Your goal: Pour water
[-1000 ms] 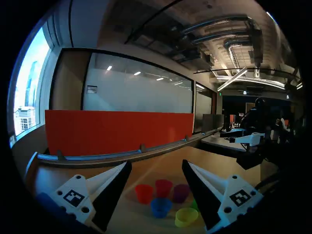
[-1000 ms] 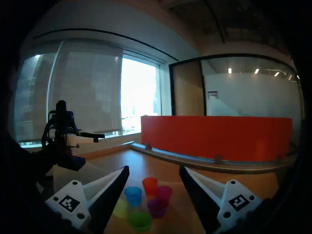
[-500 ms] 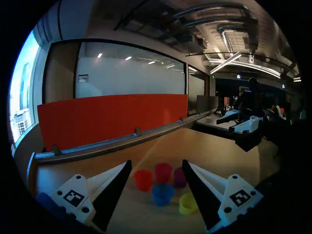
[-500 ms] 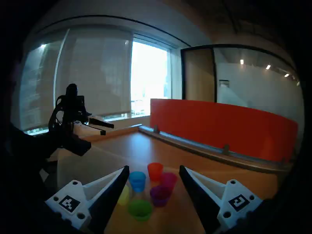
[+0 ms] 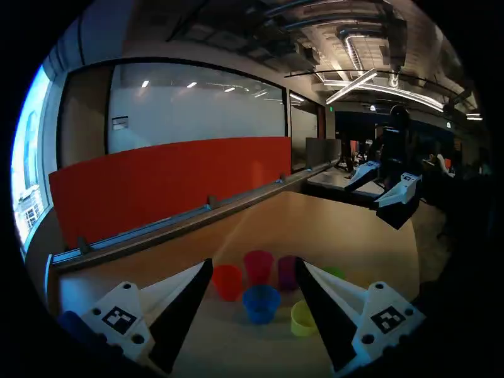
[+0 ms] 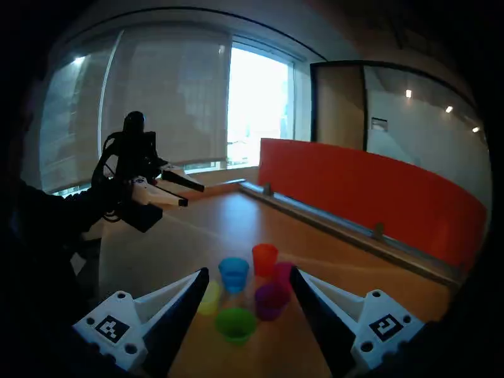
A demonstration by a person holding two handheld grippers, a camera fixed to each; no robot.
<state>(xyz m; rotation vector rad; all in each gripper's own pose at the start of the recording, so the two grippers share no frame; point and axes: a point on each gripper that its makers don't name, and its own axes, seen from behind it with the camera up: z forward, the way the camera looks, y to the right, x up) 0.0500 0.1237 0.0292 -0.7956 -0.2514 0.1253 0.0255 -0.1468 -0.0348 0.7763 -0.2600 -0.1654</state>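
Six small plastic cups stand in a tight cluster on the tabletop (image 5: 340,233) in the left gripper view: an orange cup (image 5: 227,281), a pink cup (image 5: 259,266) and a purple cup (image 5: 287,272) in the far row, a blue cup (image 5: 261,303) and a yellow cup (image 5: 303,317) nearer to us, and a green cup (image 5: 334,272) partly hidden behind the right finger. They are smooth, tapered and open at the top. We see the left hand-held gripper (image 5: 252,261) spread wide, its black wedge-shaped fingers on white mounts with square markers, and nothing between them; the cups sit just beyond the tips. Farther off on the right, the right hand-held gripper (image 5: 384,189) hangs above the tabletop, pointing down and leftward. The tabletop is pale wood, edged by a grey rail and an orange partition (image 5: 170,179); behind are a glass wall and a ceiling of bare pipes and strip lights.

In the right gripper view we look down on the same cluster from the other side, with the green cup nearest and the orange one farthest. The right hand-held gripper gapes wide and holds nothing, the cups just ahead of its tips. At the left a dark sleeve (image 6: 57,217) carries the left hand-held gripper above the tabletop's edge. A bright window (image 6: 258,107) with pale blinds stands behind.
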